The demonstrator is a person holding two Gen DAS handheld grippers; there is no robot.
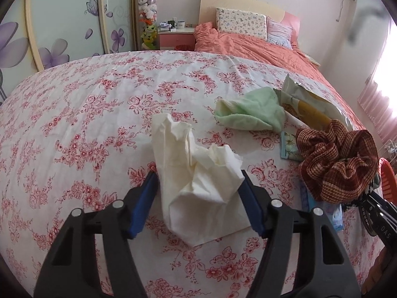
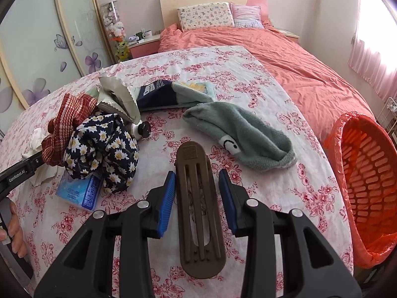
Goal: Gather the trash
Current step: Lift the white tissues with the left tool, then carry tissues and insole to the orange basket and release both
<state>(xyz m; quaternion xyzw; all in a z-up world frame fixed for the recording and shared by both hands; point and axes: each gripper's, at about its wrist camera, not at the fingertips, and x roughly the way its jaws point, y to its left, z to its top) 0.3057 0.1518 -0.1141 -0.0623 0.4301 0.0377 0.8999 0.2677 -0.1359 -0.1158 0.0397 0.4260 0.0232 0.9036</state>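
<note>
Straddling crumpled tissue (image 1: 198, 193), left tongs (image 1: 197, 173) apart; right tongs (image 2: 197, 173) apart around brown clip (image 2: 199, 226), basket (image 2: 367, 186) beside table (image 2: 305, 198) edge.

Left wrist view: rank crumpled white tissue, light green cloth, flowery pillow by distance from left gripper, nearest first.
1. Crumpled white tissue: between the left gripper's blue pads.
2. Light green cloth: further out on the floral sheet, to the right.
3. Flowery pillow: far off, at the bed's headboard.
</note>
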